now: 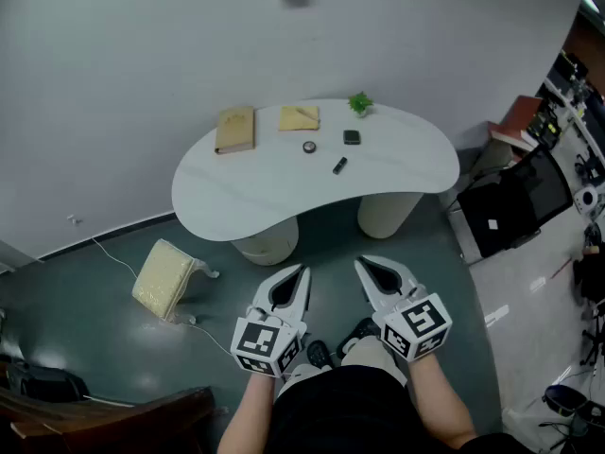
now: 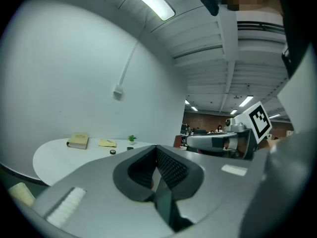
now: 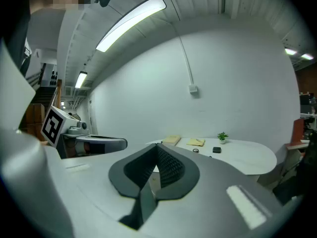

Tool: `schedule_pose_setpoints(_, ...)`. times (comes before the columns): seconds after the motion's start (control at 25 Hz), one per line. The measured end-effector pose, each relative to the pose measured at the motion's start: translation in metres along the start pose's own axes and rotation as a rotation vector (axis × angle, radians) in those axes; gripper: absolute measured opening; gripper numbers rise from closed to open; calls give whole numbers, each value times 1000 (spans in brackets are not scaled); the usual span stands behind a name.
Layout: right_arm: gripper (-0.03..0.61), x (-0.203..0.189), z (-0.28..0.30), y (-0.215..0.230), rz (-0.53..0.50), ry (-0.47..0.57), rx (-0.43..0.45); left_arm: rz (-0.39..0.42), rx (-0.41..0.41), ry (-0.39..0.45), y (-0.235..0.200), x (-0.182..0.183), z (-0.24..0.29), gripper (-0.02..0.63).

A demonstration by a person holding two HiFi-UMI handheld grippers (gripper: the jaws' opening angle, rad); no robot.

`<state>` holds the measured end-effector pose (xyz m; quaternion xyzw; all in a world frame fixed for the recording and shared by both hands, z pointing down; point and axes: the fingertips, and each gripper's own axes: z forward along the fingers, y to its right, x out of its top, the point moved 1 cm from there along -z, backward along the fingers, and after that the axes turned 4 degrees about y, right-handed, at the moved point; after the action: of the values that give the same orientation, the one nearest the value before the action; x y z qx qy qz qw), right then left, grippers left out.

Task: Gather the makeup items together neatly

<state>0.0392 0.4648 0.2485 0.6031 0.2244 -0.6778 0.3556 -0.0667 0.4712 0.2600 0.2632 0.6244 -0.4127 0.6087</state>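
Two tongs, the left tongs (image 1: 303, 270) and the right tongs (image 1: 360, 263), are shut tight with nothing in them, side by side and well back from the white counter (image 1: 255, 197), where a small round pot (image 1: 309, 147), a dark square case (image 1: 352, 137) and a black stick (image 1: 339, 165) lie apart.

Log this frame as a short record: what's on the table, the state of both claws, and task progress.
table: white, curved, ahead of the person
makeup items: small round pot, black square case, black tube, lying apart
other things on table: book, yellow pad, small plant
left claw: shut, empty, short of the table
right claw: shut, empty, short of the table
progress: nothing gathered yet
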Motion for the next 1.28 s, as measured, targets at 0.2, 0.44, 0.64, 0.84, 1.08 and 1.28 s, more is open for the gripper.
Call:
schedule_pose_setpoints(0.2,8,-2,2,1,-24,-4,-7,13,-13,2,-1,0,6,0)
schedule_pose_setpoints(0.44,9,2,-2,1,-22,29,-56,24,-40,-1,0,1,2,0)
schedule_pose_setpoints(0.64,9,-1,0,-2,-14,25,-70,18,-39,-11,-6,-2,0,0)
schedule_pose_setpoints(0.84,11,-7,6,-5,-10,8,-51,44,-30,-21,-11,-4,3,0)
schedule_pose_setpoints(1.08,12,-11,20,2,0,-6,-39,48,-28,-28,-18,-5,12,0)
schedule_pose_setpoints(1.28,14,-10,32,13,5,-13,-18,62,-30,-41,-22,-6,28,13)
